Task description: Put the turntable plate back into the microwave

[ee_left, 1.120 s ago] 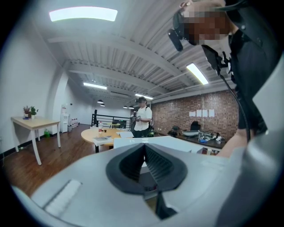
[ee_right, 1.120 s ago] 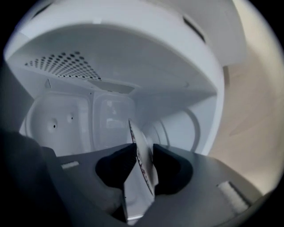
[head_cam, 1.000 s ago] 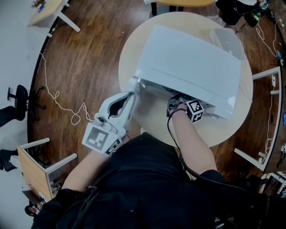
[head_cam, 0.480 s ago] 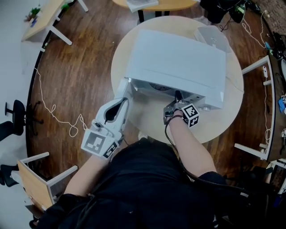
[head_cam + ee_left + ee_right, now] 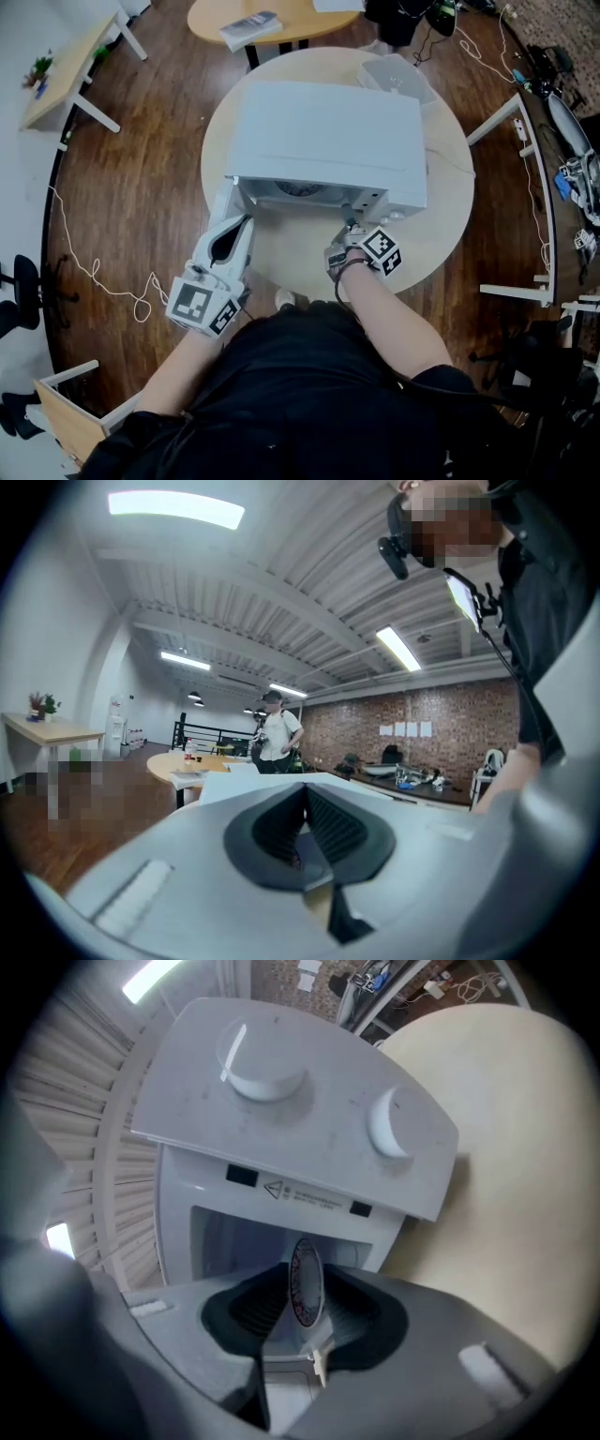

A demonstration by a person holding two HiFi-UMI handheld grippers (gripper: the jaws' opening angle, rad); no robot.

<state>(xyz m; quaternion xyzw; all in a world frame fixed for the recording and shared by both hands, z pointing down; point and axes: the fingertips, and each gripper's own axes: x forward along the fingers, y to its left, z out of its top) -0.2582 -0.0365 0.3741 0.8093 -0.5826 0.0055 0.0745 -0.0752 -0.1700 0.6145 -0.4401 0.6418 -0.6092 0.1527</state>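
I judge the plate is only partly in. My right gripper (image 5: 349, 228) holds the plate (image 5: 304, 1288) flat at the mouth of the microwave (image 5: 328, 131), its ribbed black fingers (image 5: 253, 1307) pinching the near rim. The plate is a thin, hard disc with a reddish patterned border, and it looks slippery. Next I need to slide it level into the microwave and seat it centred before letting go. My left gripper (image 5: 234, 225) sits at the microwave's open door (image 5: 225, 199), fingers (image 5: 333, 822) pressed together. The microwave is a smooth white box on a round, pale worktop (image 5: 300, 248).

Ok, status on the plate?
Right gripper shut on turntable plate, edge-on, just outside the microwave opening. Left gripper looks clamped on the open door. Nothing seen blocking the opening.
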